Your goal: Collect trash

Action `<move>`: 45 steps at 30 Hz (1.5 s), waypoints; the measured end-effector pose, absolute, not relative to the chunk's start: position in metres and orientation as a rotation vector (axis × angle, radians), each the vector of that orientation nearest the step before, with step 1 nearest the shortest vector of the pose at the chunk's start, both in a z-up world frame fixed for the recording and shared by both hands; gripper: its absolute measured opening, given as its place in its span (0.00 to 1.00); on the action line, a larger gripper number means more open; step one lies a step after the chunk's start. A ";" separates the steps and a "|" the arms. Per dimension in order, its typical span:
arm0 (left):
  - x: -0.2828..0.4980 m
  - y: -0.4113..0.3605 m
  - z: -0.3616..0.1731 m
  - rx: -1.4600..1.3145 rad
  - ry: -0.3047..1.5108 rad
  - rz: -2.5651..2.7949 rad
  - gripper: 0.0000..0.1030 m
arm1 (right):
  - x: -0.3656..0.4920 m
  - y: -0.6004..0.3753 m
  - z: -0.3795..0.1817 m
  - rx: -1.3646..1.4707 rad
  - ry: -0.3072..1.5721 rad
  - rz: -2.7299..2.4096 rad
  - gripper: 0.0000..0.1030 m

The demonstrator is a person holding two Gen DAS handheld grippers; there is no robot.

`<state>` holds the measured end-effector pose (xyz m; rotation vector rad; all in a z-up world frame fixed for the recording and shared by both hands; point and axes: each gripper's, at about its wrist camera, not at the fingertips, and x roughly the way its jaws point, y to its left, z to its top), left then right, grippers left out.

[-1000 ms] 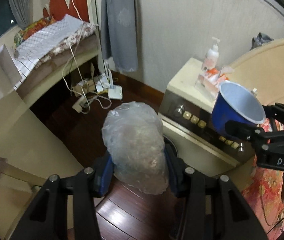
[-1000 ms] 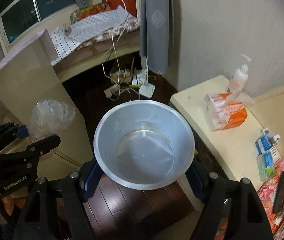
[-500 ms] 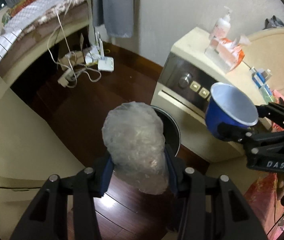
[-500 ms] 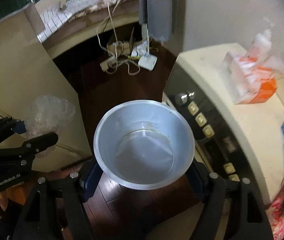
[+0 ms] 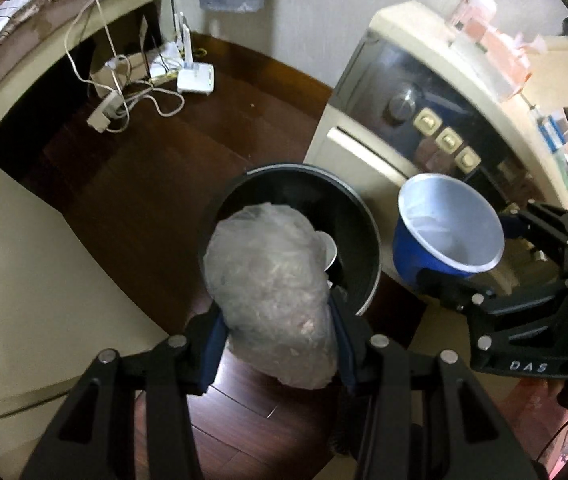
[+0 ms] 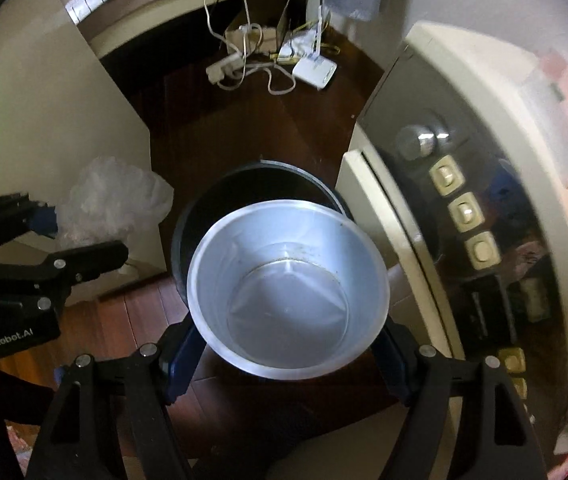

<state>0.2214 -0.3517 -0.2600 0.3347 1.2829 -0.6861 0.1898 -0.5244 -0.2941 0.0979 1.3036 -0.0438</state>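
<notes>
1. My left gripper (image 5: 276, 344) is clamped on a crumpled clear plastic bag (image 5: 272, 296), held above the near edge of the bin.
2. In the middle, a black bin (image 5: 359, 248) stands on the dark wood floor (image 5: 144, 184) just beside a cabinet (image 5: 367, 120).
3. My right gripper (image 6: 287, 356) squeezes a blue cup (image 6: 287, 296), white inside, held over the bin.

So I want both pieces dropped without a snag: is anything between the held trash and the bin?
Nothing visible: the plastic bag and blue cup sit over the open black bin.
</notes>
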 end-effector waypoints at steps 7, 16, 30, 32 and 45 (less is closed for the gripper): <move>0.237 -0.357 -0.297 0.353 1.362 -0.734 0.55 | 0.212 -0.518 -0.338 0.043 1.390 0.038 0.76; 0.236 -0.319 -0.299 0.414 1.319 -0.518 0.91 | 0.187 -0.544 -0.361 0.164 1.412 -0.095 1.00; 0.155 -0.260 -0.134 0.249 1.093 -0.428 0.93 | 0.147 -0.476 -0.184 0.187 1.202 -0.111 1.00; 0.145 -0.251 -0.118 0.246 1.069 -0.419 0.93 | 0.134 -0.457 -0.156 0.176 1.167 -0.089 1.00; 0.081 -0.150 -0.006 0.213 0.841 -0.288 0.93 | 0.059 -0.372 -0.015 0.089 0.955 -0.073 1.00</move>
